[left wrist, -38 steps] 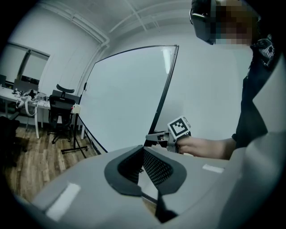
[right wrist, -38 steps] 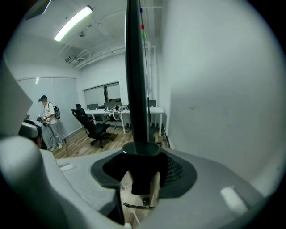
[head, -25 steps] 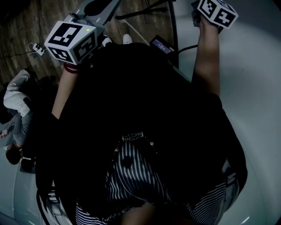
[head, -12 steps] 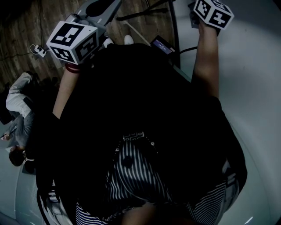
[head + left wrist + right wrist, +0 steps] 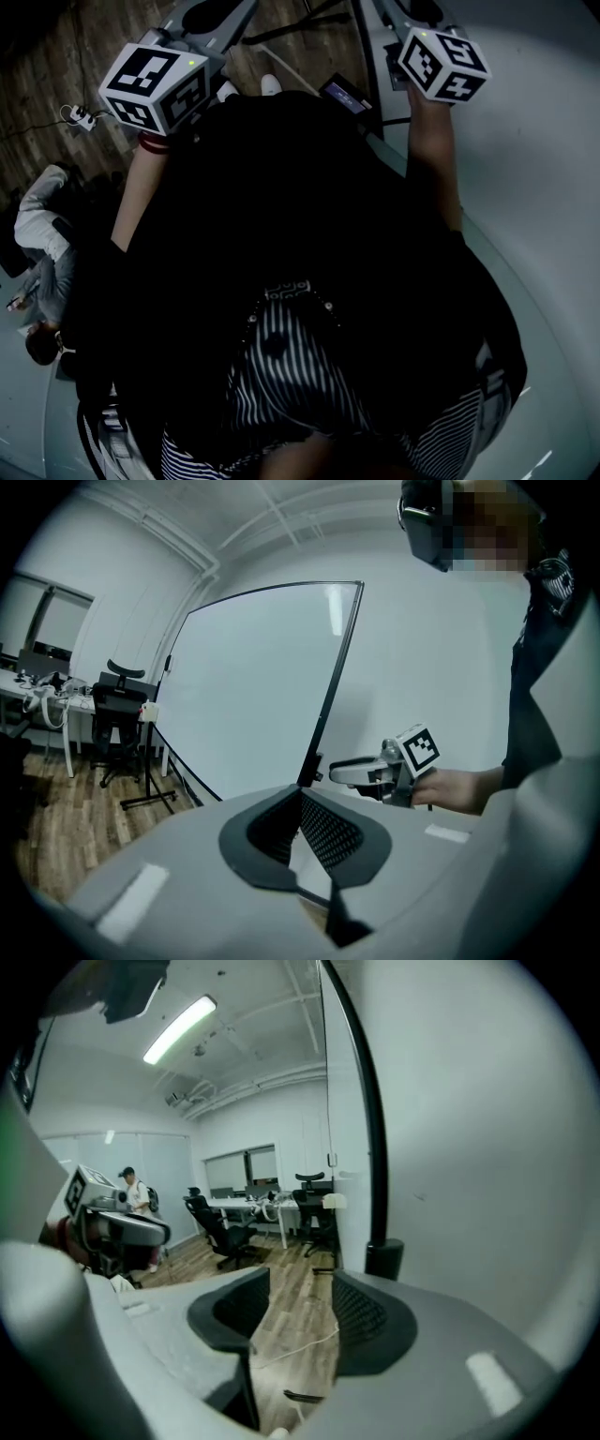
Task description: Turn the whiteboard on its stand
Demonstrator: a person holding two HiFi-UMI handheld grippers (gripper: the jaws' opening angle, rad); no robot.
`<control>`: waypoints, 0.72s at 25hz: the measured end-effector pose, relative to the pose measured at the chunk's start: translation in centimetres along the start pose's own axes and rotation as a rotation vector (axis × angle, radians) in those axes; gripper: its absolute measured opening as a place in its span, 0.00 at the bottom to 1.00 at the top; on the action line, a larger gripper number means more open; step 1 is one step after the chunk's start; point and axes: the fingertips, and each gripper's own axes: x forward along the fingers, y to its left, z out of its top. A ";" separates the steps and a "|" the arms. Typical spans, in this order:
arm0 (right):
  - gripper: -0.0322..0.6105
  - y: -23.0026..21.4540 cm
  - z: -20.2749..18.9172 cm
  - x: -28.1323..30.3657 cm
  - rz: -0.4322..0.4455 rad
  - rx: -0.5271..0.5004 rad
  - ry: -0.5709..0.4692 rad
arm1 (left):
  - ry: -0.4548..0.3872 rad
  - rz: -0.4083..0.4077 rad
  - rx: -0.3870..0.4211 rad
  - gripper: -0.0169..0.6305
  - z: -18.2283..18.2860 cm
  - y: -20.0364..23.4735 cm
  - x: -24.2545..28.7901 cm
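The whiteboard (image 5: 253, 686) is a big white panel in a thin black frame (image 5: 367, 1129), seen at a slant in the left gripper view. My right gripper (image 5: 298, 1321) is open with only floor between its jaws. The frame and a black round fitting (image 5: 384, 1256) on it stand just to the right of those jaws, apart from them. From the left gripper view, the right gripper (image 5: 336, 771) hovers beside the board's near edge. My left gripper (image 5: 301, 803) is shut on nothing, away from the board. In the head view both grippers, left (image 5: 220, 11) and right (image 5: 412, 11), point forward.
Black office chairs (image 5: 120, 710) and white desks (image 5: 258, 1206) stand on the wood floor beyond the board. A stand leg (image 5: 150, 795) lies on the floor. A person with a backpack (image 5: 136, 1199) stands far off. A thin cable (image 5: 295, 1342) crosses the floor below the right gripper.
My right gripper was shut on the board's black frame; it has let go, opened and drawn back, so the frame is now beside it. The left gripper has stayed put.
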 end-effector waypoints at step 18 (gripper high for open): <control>0.05 12.3 -1.4 1.5 0.327 -0.038 -0.020 | -0.009 -0.001 -0.001 0.02 -0.3 0.0 -0.6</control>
